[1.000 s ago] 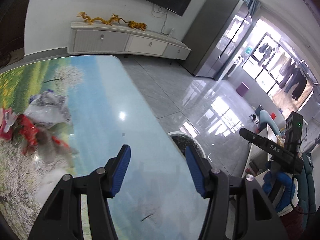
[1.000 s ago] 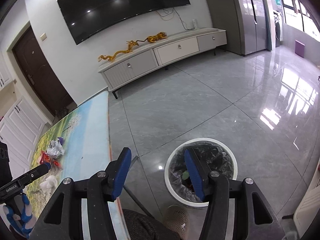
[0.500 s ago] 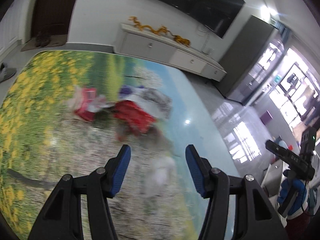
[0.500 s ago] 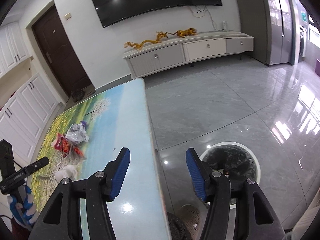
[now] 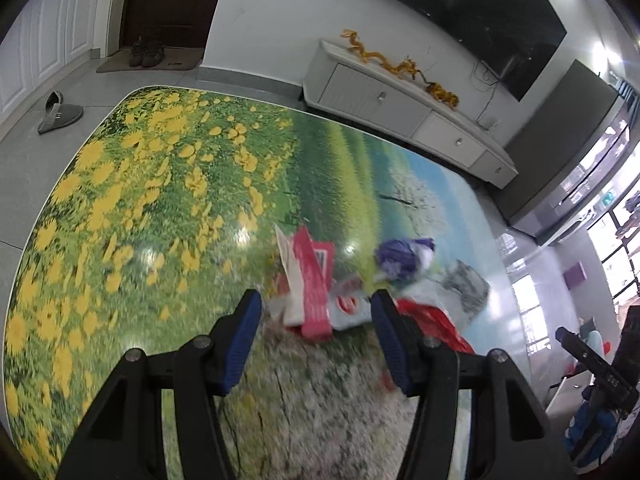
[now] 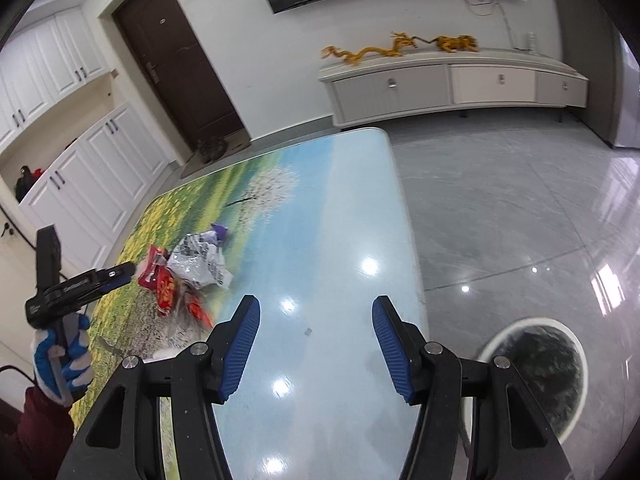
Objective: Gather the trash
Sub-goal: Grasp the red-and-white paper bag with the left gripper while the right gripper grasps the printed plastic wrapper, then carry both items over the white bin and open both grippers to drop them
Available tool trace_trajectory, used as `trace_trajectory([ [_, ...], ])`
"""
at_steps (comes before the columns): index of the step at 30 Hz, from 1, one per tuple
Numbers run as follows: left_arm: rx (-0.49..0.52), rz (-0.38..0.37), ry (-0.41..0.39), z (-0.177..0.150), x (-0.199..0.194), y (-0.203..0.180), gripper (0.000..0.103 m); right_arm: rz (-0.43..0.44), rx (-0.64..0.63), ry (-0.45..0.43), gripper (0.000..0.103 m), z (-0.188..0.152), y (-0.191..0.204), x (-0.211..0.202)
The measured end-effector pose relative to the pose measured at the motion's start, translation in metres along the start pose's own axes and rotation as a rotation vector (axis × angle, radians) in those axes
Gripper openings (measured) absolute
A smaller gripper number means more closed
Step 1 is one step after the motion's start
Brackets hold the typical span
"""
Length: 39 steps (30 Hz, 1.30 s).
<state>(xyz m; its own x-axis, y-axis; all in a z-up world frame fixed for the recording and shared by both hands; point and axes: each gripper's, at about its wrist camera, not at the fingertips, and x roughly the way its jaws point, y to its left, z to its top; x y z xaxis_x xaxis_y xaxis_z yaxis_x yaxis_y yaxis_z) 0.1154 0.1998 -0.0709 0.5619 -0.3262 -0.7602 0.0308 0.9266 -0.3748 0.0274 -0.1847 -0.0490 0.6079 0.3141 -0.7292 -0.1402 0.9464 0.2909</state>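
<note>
A heap of trash lies on the table printed with a landscape [image 5: 168, 184]: a red-and-white wrapper [image 5: 312, 280], a purple wrapper [image 5: 404, 258], a silver bag [image 5: 464, 288] and a red bag [image 5: 434, 320]. My left gripper [image 5: 316, 340] is open just short of the red-and-white wrapper, with nothing pressed between its blue pads. In the right wrist view the heap [image 6: 196, 268] lies left of my right gripper [image 6: 316, 344], which is open over the blue part of the table [image 6: 344, 216]. There the left gripper [image 6: 116, 272] points at the heap's left edge.
A white bin [image 6: 540, 372] with a black liner stands on the grey floor, right of the table's edge. A white TV cabinet [image 6: 452, 84] lines the far wall. A gloved hand [image 6: 60, 356] holds the left gripper. A slipper [image 5: 58, 112] lies on the floor.
Both grippers have swung left, away from the floor and the bin and over the table. The trash heap now sits right in front of the left gripper. Neither gripper's opening has visibly changed.
</note>
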Motion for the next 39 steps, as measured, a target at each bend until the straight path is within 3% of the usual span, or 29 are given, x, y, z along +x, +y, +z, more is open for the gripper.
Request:
trace_trajectory([
  [4, -0.023, 0.025, 0.011, 0.016, 0.019, 0.004, 0.055, 0.064, -0.053, 0.028, 0.056, 0.018, 0.015, 0.029],
  [13, 0.094, 0.123, 0.035, 0.017, 0.044, -0.014, 0.053, 0.227, -0.121, 0.086, 0.057, 0.037, 0.051, 0.087],
  [20, 0.143, 0.156, 0.019, 0.008, 0.040, -0.015, 0.031, 0.295, -0.131, 0.142, 0.057, 0.041, 0.073, 0.126],
  [22, 0.148, 0.158, 0.016, 0.004, 0.037, -0.015, 0.031, 0.317, -0.137, 0.157, 0.050, 0.039, 0.077, 0.131],
  [23, 0.146, 0.155, 0.013, 0.002, 0.035, -0.014, 0.030, 0.319, -0.143, 0.157, 0.039, 0.039, 0.078, 0.133],
  [27, 0.114, 0.138, 0.002, -0.005, 0.027, -0.007, 0.030, 0.308, -0.157, 0.134, 0.022, 0.034, 0.082, 0.125],
  [39, 0.044, 0.123, -0.103, -0.021, -0.039, 0.005, 0.030, 0.286, -0.133, -0.029, 0.019, 0.030, 0.076, 0.051],
])
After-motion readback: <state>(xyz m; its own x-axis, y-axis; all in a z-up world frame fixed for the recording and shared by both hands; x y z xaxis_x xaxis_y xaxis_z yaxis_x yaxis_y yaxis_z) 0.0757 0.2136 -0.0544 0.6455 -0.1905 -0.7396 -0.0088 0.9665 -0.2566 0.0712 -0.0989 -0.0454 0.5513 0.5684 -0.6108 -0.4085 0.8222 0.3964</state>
